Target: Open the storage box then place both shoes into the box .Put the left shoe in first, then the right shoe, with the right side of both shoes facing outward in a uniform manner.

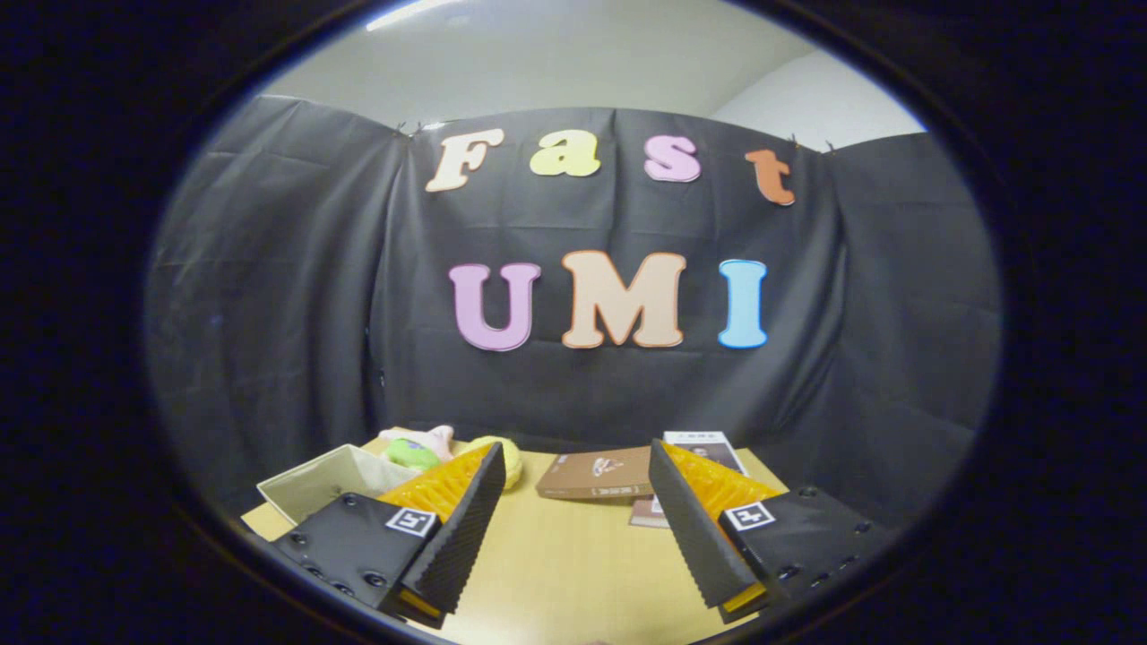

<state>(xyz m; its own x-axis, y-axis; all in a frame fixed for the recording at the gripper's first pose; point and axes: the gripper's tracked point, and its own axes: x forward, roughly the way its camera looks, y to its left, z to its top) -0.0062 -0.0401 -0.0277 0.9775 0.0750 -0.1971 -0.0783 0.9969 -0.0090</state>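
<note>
Hovering above the surface, claw spread wide and empty, likely for an approach. Brown box lies flat, lid down, just beyond the fingers. Shoes: can't tell.

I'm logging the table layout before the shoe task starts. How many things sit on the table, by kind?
Open grey bins: 1, beside one finger.
Soft toys: 2, a pink-and-green one and a yellow one.
Flat brown boxes: 1, beyond the open, empty gripper.
Printed booklets: 1, behind the brown box.
Total: 5. Something reddish under the other finger is too hidden to count.
</note>
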